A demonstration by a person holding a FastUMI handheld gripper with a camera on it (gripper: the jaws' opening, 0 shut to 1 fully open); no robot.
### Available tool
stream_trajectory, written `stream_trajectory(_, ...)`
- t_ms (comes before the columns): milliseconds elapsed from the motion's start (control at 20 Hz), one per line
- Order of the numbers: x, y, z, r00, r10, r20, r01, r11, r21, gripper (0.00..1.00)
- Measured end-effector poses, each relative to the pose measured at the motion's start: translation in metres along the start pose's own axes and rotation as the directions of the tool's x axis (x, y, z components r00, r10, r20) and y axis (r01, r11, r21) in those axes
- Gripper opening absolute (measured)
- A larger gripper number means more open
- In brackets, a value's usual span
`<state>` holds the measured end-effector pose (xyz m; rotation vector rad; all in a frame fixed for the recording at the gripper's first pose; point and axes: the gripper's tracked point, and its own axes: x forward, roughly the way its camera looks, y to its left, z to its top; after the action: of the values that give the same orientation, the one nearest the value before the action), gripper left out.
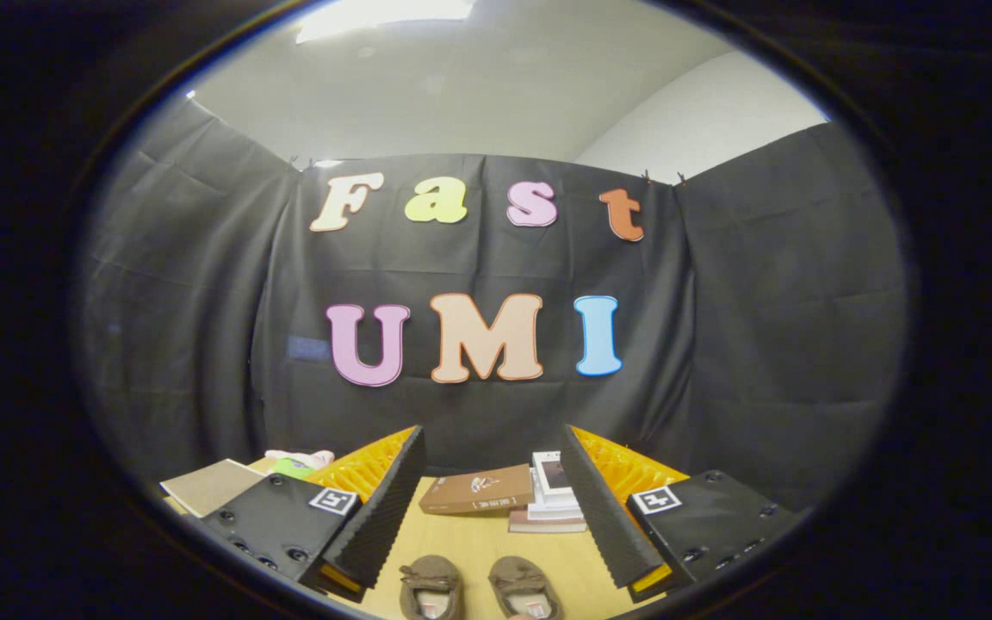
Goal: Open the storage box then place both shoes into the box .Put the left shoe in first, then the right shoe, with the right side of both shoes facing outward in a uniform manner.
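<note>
Two brown shoes sit closest to the lens, at the bottom centre of the frame on the wooden table (479,551): the left-hand shoe (431,585) and the right-hand shoe (524,587) lie side by side, a little apart, toes pointing away from the camera, their lower ends cut off by the edge of the view. Which one is the left shoe of the pair cannot be told from here. Both lie between the two fingers of the gripper (492,482), which stands wide open with nothing held; the left finger (375,508) and the right finger (604,508) rise from the lower left and lower right of the frame and tilt apart, touching neither shoe.

Beyond the shoes, at the centre of the lower frame, a flat brown storage box (474,491) rests on the table with its lid closed, seen through the gap between the fingers. Just right of it stands a small stack of white and dark boxes (552,495), partly hidden by the right finger. At the lower left, past the left finger, lie a beige board (207,486) and a green and pink soft item (298,463), too small to make out
</note>
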<state>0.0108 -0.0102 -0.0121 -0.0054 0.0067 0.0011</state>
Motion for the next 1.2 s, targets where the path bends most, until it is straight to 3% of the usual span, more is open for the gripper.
stream_trajectory(450,0.002,0.070,-0.045,0.971,0.232,-0.052,-0.228,0.971,0.072,0.99)
stream_trajectory(700,0.000,0.114,-0.076,0.922,0.371,-0.113,-0.349,0.921,0.174,0.98)
stream_trajectory(950,-0.014,0.165,-0.120,0.818,0.544,-0.187,-0.433,0.796,0.424,0.97)
stream_trajectory(1200,-0.023,0.192,-0.164,0.730,0.633,-0.259,-0.355,0.674,0.648,0.98)
